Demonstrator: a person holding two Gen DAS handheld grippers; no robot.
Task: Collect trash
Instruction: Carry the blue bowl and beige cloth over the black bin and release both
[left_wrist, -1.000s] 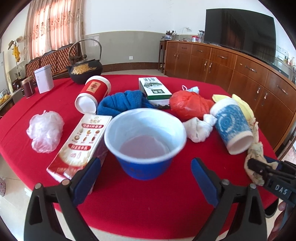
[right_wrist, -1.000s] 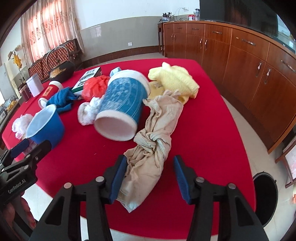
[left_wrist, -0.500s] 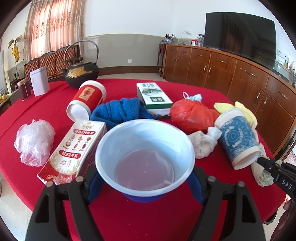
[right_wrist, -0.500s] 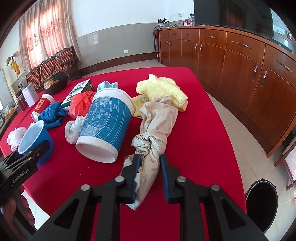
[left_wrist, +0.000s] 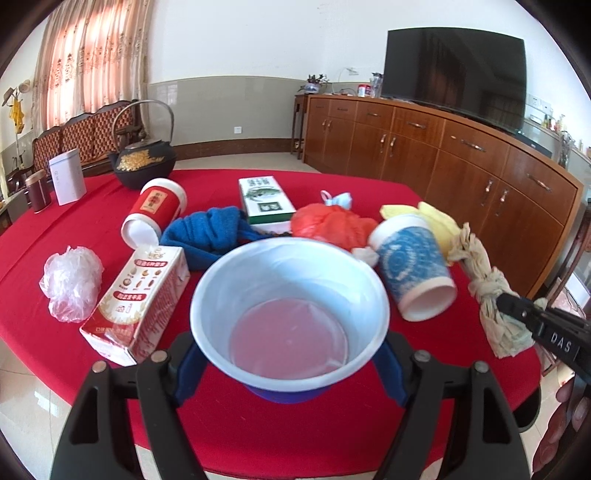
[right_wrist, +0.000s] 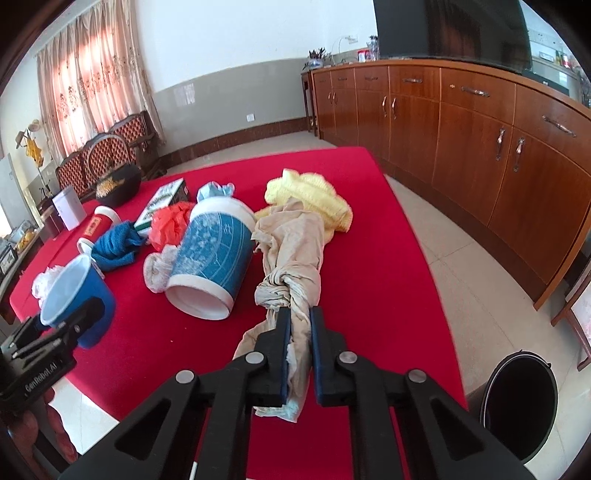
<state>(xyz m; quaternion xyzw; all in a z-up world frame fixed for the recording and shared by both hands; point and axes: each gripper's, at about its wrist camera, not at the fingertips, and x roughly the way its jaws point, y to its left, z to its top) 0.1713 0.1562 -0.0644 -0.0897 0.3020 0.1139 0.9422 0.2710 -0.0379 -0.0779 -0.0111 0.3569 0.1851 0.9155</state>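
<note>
On red tablecloth (right_wrist: 388, 240): knotted beige rag (right_wrist: 291, 251), soft, limp, pinched below knot by right gripper (right_wrist: 298, 334); blue plastic bowl (left_wrist: 290, 306), light, rigid, clamped by left gripper (left_wrist: 290, 363).

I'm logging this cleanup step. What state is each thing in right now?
Left gripper: shut on the bowl.
Bowl: upright, gripped by its base.
Right gripper: shut on the rag.
Rag: knotted, pinched at its near end.
Blue cup: on its side.
Red cup: on its side.
Carton: lying flat.
Bin: open, on the floor.
</note>
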